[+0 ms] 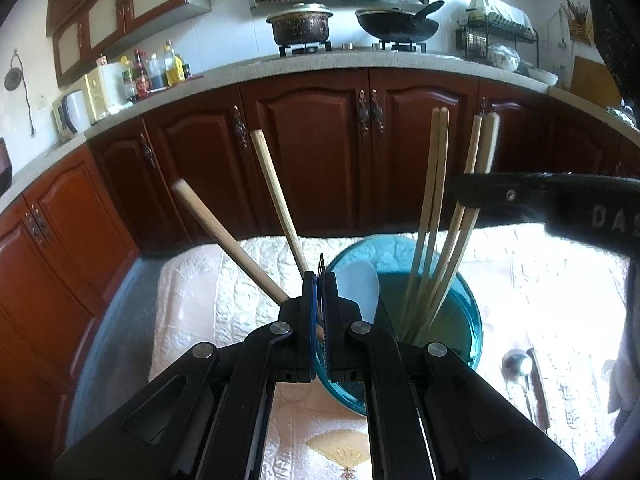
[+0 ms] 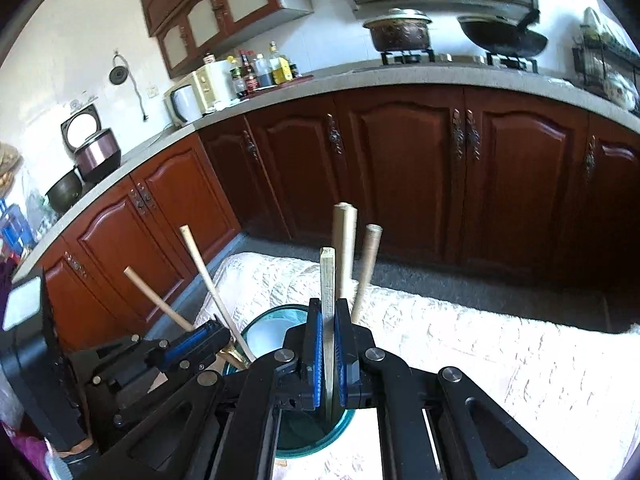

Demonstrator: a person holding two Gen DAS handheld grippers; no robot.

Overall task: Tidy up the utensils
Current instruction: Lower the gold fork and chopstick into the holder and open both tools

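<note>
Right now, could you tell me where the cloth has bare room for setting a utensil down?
The white quilted cloth lies bare between the teal cup and the grey floor strip. In the left wrist view it is also bare between the cup and its left edge. The cup is crowded with chopsticks and a white spoon; a metal spoon lies beside it.

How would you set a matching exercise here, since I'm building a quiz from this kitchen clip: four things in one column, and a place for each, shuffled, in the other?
Things:
1. pale chopstick
2. white spoon
3. wok
4. metal spoon

Places:
a. on a stove burner
b. lying on the cloth
c. clamped in the right gripper
d. standing in the teal container

Pairs: 1-c, 2-d, 3-a, 4-b
</note>
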